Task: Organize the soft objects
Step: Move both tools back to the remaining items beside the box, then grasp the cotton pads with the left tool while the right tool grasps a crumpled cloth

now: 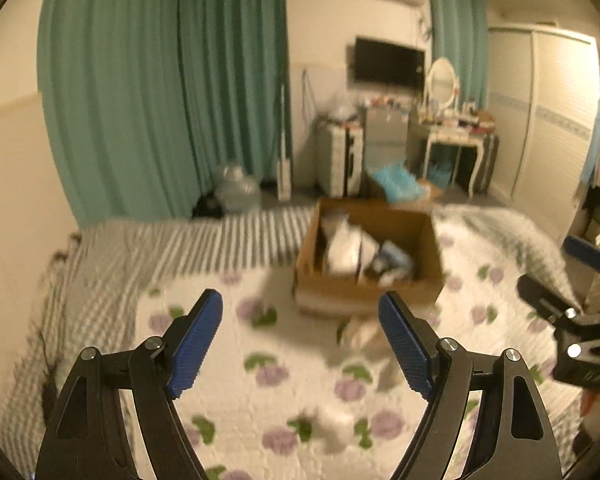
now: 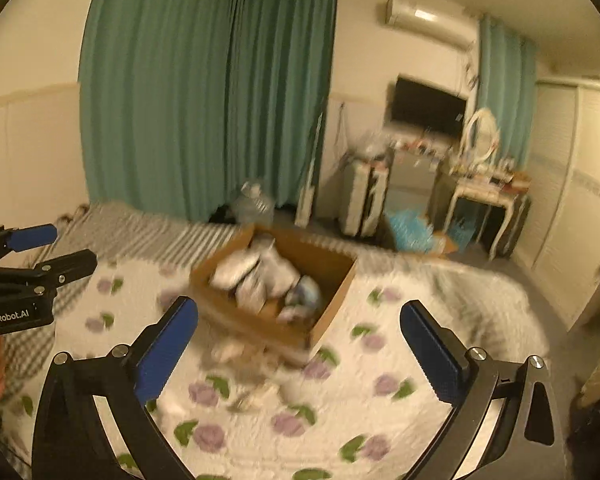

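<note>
An open cardboard box [image 1: 364,294] sits on the flowered bedspread [image 1: 300,380] and holds several pale soft items [image 1: 346,246]. It also shows in the right wrist view [image 2: 332,312] with the soft items [image 2: 260,276] inside. Small pale soft pieces lie loose on the bedspread in front of the box [image 1: 362,330], [image 1: 334,424], [image 2: 236,350]. My left gripper [image 1: 300,344] is open and empty above the bedspread, short of the box. My right gripper [image 2: 300,348] is open and empty too. Both views are blurred.
A striped grey sheet [image 1: 160,248] covers the bed's left part. Teal curtains [image 1: 164,88] hang behind. A dressing table with mirror [image 1: 452,128], a wall TV [image 1: 388,60] and floor clutter stand beyond the bed. A wardrobe [image 1: 540,112] is at the right.
</note>
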Action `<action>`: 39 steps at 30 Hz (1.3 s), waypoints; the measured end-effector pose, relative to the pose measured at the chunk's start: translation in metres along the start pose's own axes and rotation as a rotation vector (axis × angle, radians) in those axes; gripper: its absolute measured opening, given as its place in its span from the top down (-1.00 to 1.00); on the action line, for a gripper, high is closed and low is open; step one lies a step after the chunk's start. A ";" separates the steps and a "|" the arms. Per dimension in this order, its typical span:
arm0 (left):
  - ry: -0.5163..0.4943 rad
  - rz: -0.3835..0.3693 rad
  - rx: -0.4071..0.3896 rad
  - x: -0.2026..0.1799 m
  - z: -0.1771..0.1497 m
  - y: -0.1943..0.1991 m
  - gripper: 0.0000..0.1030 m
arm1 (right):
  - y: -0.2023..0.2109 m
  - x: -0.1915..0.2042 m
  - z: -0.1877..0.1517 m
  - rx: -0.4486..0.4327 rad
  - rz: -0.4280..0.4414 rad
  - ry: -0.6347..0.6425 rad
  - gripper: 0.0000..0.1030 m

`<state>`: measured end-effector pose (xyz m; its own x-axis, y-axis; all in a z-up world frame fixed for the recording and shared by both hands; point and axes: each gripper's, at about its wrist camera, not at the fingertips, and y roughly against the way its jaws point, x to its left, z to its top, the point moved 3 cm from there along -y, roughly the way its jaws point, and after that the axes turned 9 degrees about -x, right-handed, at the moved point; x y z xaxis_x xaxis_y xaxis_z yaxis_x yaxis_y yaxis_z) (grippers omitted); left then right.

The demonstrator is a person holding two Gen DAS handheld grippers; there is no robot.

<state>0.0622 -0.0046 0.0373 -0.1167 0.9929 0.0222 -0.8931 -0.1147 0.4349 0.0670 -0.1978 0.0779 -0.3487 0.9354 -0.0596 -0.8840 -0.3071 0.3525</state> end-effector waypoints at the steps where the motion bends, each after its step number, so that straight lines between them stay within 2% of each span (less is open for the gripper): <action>1: 0.011 0.006 0.028 -0.001 -0.014 -0.010 -0.58 | -0.012 0.003 -0.016 0.027 0.011 -0.010 -0.98; 6: 0.025 0.014 0.141 -0.009 -0.080 -0.042 -0.58 | -0.065 0.008 -0.078 0.106 0.004 -0.007 -0.98; 10: 0.020 -0.014 0.239 -0.013 -0.130 -0.062 -0.58 | -0.095 0.008 -0.124 0.163 0.046 -0.038 -0.98; 13: 0.022 0.000 0.257 -0.010 -0.157 -0.067 -0.58 | -0.116 0.003 -0.154 0.217 0.072 -0.076 -0.97; 15: 0.031 -0.020 0.267 -0.012 -0.169 -0.069 -0.58 | -0.127 0.002 -0.167 0.253 0.074 -0.078 -0.92; 19: 0.017 -0.063 0.296 -0.020 -0.181 -0.076 -0.58 | -0.141 0.003 -0.181 0.291 0.097 -0.089 -0.86; 20: 0.010 -0.068 0.304 -0.021 -0.183 -0.080 -0.58 | -0.144 0.005 -0.182 0.296 0.099 -0.080 -0.76; 24: 0.002 -0.083 0.302 -0.023 -0.186 -0.092 -0.56 | -0.155 0.014 -0.186 0.318 0.125 -0.064 -0.62; 26: 0.002 -0.091 0.299 -0.023 -0.184 -0.097 -0.53 | -0.160 0.017 -0.188 0.329 0.139 -0.067 -0.44; 31: -0.024 -0.117 0.287 -0.029 -0.181 -0.108 -0.52 | -0.168 0.023 -0.191 0.345 0.185 -0.085 -0.20; 33: -0.025 -0.122 0.287 -0.029 -0.181 -0.112 -0.44 | -0.172 0.026 -0.192 0.355 0.202 -0.089 -0.03; 34: -0.024 -0.120 0.285 -0.029 -0.182 -0.113 -0.29 | -0.173 0.027 -0.193 0.359 0.212 -0.089 0.09; 35: -0.024 -0.114 0.285 -0.029 -0.182 -0.113 -0.02 | -0.174 0.031 -0.193 0.362 0.217 -0.083 0.14; 36: -0.022 -0.118 0.286 -0.029 -0.183 -0.112 0.13 | -0.173 0.033 -0.193 0.362 0.220 -0.077 0.18; 39: -0.011 -0.138 0.285 -0.028 -0.182 -0.109 0.25 | -0.170 0.033 -0.192 0.356 0.234 -0.101 0.25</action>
<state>0.0838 -0.0256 -0.1748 0.0038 0.9990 -0.0453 -0.7425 0.0332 0.6690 0.1458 -0.1488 -0.1629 -0.4788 0.8657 0.1459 -0.6161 -0.4498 0.6466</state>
